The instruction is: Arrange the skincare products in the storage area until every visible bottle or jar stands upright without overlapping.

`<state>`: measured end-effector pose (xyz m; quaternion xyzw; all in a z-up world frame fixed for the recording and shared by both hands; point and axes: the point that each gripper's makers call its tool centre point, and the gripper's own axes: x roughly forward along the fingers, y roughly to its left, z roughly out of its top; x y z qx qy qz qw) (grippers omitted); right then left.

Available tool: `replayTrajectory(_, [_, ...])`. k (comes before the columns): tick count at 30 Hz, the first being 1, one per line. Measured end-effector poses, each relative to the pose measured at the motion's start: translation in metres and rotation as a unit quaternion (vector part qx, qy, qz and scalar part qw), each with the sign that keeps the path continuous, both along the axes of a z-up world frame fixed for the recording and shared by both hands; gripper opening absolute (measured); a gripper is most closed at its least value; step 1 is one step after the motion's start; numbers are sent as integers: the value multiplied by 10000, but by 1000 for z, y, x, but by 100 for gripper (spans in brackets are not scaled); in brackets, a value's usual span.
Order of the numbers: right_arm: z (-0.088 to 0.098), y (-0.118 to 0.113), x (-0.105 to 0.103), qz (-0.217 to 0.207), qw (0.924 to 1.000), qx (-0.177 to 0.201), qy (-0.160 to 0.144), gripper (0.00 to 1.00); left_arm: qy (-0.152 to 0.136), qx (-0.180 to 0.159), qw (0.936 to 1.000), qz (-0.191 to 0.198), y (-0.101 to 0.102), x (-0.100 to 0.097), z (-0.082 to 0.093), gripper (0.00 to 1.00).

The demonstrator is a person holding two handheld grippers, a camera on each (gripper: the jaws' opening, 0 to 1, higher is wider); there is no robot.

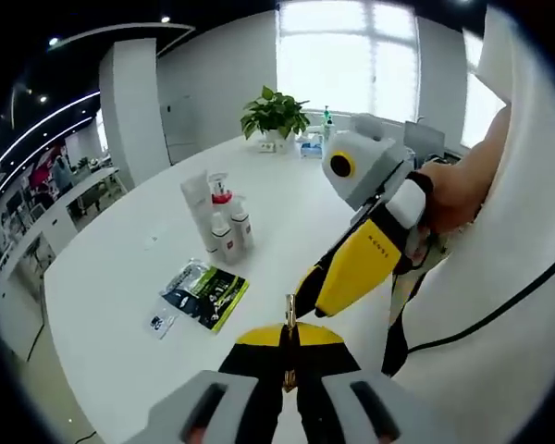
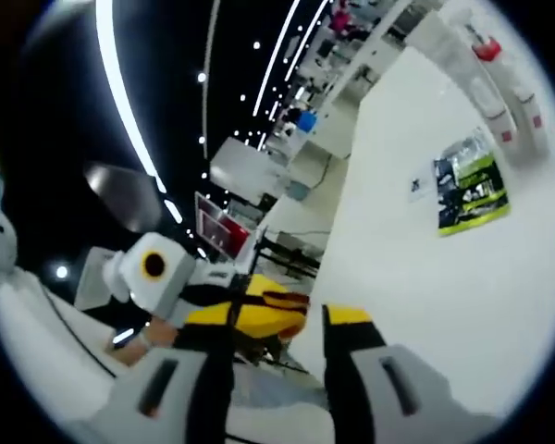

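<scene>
A small group of skincare products stands upright on the white table [image 1: 287, 213]: a white tube [image 1: 196, 196], a pump bottle with a red collar [image 1: 223, 199] and two small white bottles [image 1: 220, 242] [image 1: 243, 228]. The same cluster of bottles [image 2: 499, 83] sits at the upper right of the rolled right gripper view. My left gripper [image 1: 289, 319] is shut and empty, well short of the bottles. My right gripper [image 2: 277, 328] is open with nothing between its jaws. It also reaches in from the right as a yellow and black gripper [image 1: 356, 264] held by a hand [image 1: 458, 190].
A dark and green sachet pack [image 1: 204, 294] [image 2: 469, 190] lies flat in front of the bottles, with a small card [image 1: 161, 322] beside it. A potted plant [image 1: 274, 116] and other items stand at the table's far end. The person's white clothing [image 1: 509, 305] is on the right.
</scene>
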<state>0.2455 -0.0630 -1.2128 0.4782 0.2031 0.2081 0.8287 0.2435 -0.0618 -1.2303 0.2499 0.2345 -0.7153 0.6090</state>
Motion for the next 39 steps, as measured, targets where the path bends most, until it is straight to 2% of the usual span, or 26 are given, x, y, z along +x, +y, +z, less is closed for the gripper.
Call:
replayTrajectory(3, [3,-5,-3,-174,9998,72,-19,32,-89,-53,9997,-222,-6,-11,2,2])
replayTrajectory(4, [3,-6,-4,-198,9998,87,-20,28,-131,-72,9995,-294,-9,-14,3,2])
replayTrajectory(5, [3,-7,-5,-221,9997,79,-19,24,-134,-98,9993,-322,-11,-17,4,2])
replayTrajectory(7, [1,-13,-6,-362,9993,-83,-14,22,-131,-115,9992,-352,-14,-19,5,2])
replayTrajectory(10, [7,-17,-12,-425,9991,-40,-55,20,-98,-141,9993,-336,-19,-21,7,2])
replayTrajectory(13, [8,-20,-18,-464,9987,-152,-127,19,-124,-169,9988,-432,-21,-28,8,2])
replayTrajectory(23, [9,-26,-29,-566,9981,-134,-179,18,-1,-261,9979,-599,-28,-40,10,4])
replayTrajectory(29, [15,-30,-32,-502,9979,-321,-240,18,29,-351,9978,-568,-31,-46,15,5])
replayTrajectory(39, [20,-34,-34,-556,9972,-314,-392,17,-45,-432,9974,-567,-35,-49,22,7])
